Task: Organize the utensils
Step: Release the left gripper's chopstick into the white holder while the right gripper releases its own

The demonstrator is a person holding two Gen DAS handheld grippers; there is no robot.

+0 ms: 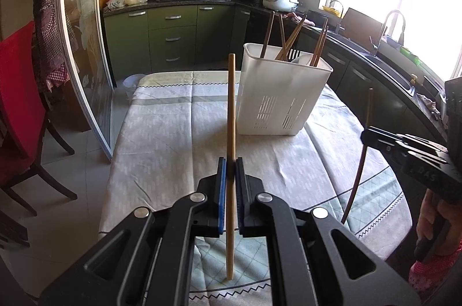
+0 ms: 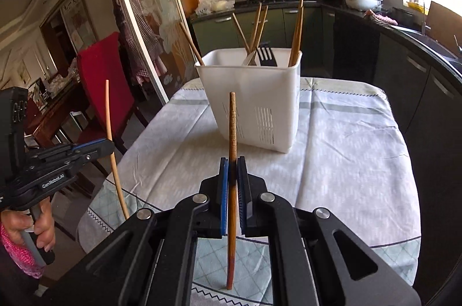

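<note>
1. Pinching a pale chopstick (image 1: pixel 231 109) is my left gripper (image 1: pixel 230 170); the blue pads are pressed against the stick from both sides and it stands nearly upright between them, its lower end hanging just above the near edge of the table (image 1: pixel 161 138).
2. My right gripper (image 2: pixel 232 170) pinches a darker, reddish-brown chopstick (image 2: pixel 232 132) the same way, pads tight on it, the stick upright with a ridged upper part.
3. From the left wrist view, the right gripper (image 1: pixel 404 153) shows at the right edge, off the table's right side, with its dark chopstick (image 1: pixel 361 155) running through it.
4. From the right wrist view, the left gripper (image 2: pixel 95 148) sits off the table's left side, with the pale chopstick (image 2: pixel 111 138) rising through it; a hand (image 2: pixel 31 225) grips the handle below.
5. A white utensil holder (image 2: pixel 254 103) stands on the table toward its far edge, slotted low on its walls.
6. Inside the holder lean several wooden chopsticks (image 2: pixel 257 25) and a black fork (image 2: pixel 267 56), tines up; a pale utensil beside the fork I cannot make out.
7. The table wears a pale checked tablecloth (image 2: pixel 340 147) with a zigzag border at the near edge.
8. A red chair (image 2: pixel 101 80) stands beyond the table's left side.
</note>
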